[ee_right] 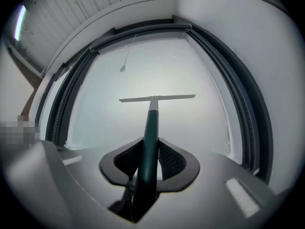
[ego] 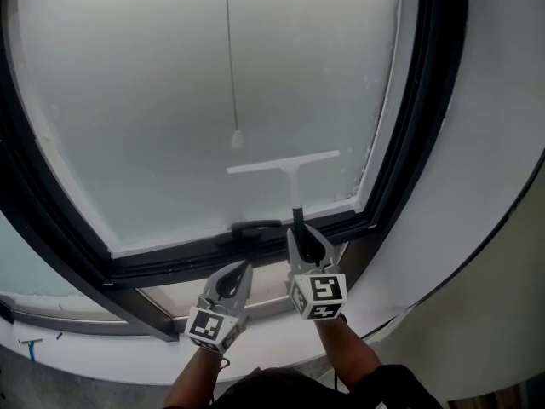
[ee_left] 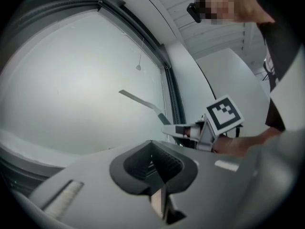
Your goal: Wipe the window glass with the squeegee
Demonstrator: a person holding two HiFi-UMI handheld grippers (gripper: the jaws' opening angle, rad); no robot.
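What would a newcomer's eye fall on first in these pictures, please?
The pale window glass fills the head view, with the white squeegee set across its lower right part and its dark handle clamped in the right gripper. A pull cord dangles down the pane, and the left gripper sits shut and empty below the frame.

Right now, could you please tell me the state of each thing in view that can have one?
Squeegee: held by its handle, blade level across the lower glass.
Right gripper: jaws shut on the Squeegee.
Left gripper: jaws together, empty, below the window.
Window: appears closed, latch handle lying along the bottom frame.
Pull cord: hanging straight in front of the glass.
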